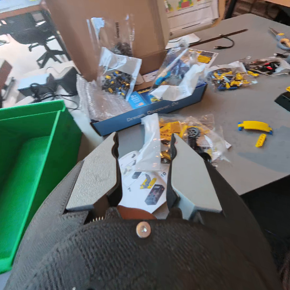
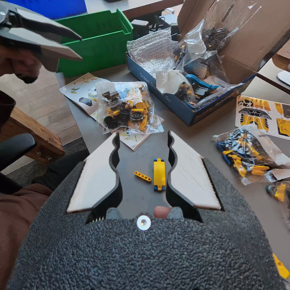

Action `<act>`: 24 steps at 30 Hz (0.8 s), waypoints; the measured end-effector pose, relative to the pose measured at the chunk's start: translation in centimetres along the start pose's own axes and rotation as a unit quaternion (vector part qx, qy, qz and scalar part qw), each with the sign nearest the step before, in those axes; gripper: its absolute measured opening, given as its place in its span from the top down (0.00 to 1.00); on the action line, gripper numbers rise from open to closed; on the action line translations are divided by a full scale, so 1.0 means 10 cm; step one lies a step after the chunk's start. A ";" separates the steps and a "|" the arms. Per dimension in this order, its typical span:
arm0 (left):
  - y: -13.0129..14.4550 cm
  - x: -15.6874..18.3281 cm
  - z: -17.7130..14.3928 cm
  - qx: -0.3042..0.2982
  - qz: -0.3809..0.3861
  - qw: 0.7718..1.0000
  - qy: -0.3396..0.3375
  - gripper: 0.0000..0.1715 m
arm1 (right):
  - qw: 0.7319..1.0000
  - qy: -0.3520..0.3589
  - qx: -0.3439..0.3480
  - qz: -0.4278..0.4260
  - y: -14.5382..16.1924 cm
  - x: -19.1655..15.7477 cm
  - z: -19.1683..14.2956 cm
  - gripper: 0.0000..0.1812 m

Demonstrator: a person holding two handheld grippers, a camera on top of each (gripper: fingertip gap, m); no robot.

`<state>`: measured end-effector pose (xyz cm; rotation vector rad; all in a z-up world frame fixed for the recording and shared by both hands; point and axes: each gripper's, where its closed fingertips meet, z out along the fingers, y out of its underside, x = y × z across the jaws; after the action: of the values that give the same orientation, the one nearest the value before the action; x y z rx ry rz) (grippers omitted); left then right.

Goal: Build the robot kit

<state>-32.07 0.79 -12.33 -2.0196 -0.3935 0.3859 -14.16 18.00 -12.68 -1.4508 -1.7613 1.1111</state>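
Yellow panel [image 2: 159, 173] lies lengthwise between right gripper [image 2: 143, 135] fingers (parted).

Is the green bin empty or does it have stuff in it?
Empty as far as visible: the left wrist view shows only bare green inside the bin; its near end is cut off.

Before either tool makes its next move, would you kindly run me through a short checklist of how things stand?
1. Right tool open and empty: ok, its fingers stand apart with nothing between them.
2. Left tool open and empty: ok, it holds nothing.
3. Yellow curved panel lying free on the table: ok, apart from the small yellow beam beside it.
4. Both loose pieces between the right tool's fingers in its view: ok, but its height above them: cannot tell.
5. Bag of yellow and black parts sealed: cannot tell.
6. Instruction sheet free: not ok, the bag lies on it.
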 end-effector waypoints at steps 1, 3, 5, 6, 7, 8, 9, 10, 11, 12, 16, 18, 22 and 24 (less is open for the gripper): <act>0.01 -0.12 -0.03 0.002 -0.006 1.000 -0.021 0.63 | 1.000 -0.010 -0.010 -0.002 0.03 -0.08 0.06 0.63; 0.02 -0.28 -0.07 0.005 -0.019 0.999 -0.041 0.63 | 0.999 -0.029 -0.029 -0.014 0.14 -0.31 0.25 0.58; 0.08 -0.30 -0.05 -0.005 -0.025 0.999 -0.039 0.63 | 0.998 -0.029 -0.043 -0.022 0.27 -0.49 0.50 0.52; 0.13 -0.29 -0.02 -0.013 -0.023 0.999 -0.036 0.62 | 0.998 -0.036 -0.051 -0.024 0.35 -0.60 0.63 0.51; 0.18 -0.26 0.03 -0.024 -0.020 0.999 -0.029 0.62 | 0.997 -0.043 -0.060 -0.025 0.42 -0.70 0.75 0.48; 0.25 -0.23 0.08 -0.037 -0.017 0.999 -0.020 0.61 | 0.997 -0.042 -0.066 -0.025 0.48 -0.76 0.86 0.45; 0.34 -0.19 0.14 -0.055 -0.013 0.998 -0.011 0.60 | 0.997 -0.040 -0.068 -0.029 0.51 -0.81 0.95 0.45; 0.43 -0.16 0.20 -0.074 -0.008 0.997 -0.004 0.60 | 0.997 -0.034 -0.066 -0.038 0.52 -0.84 1.03 0.45; 0.51 -0.14 0.25 -0.092 -0.002 0.996 0.001 0.60 | 0.996 -0.023 -0.067 -0.053 0.52 -0.84 1.11 0.45; 0.57 -0.12 0.29 -0.103 0.003 0.995 0.004 0.60 | 0.995 -0.008 -0.069 -0.072 0.52 -0.82 1.19 0.45; 0.78 -0.02 0.44 -0.136 -0.001 0.990 0.033 0.60 | 0.987 0.024 -0.083 -0.136 0.52 -0.71 1.39 0.66; 0.88 0.14 0.49 -0.150 -0.014 0.985 0.086 0.65 | 0.986 0.021 -0.080 -0.143 0.48 -0.68 1.39 0.78; 1.06 0.31 0.54 -0.184 0.002 0.975 0.127 0.61 | 0.991 0.006 -0.061 -0.116 0.32 -0.62 1.29 0.86; 1.03 0.39 0.53 -0.177 0.021 0.974 0.142 0.62 | 0.993 -0.003 -0.057 -0.100 0.27 -0.57 1.25 0.92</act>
<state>-29.72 2.03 -24.25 -2.3936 -0.2534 0.0484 -22.23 9.75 -20.61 -1.3035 -1.9539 0.9258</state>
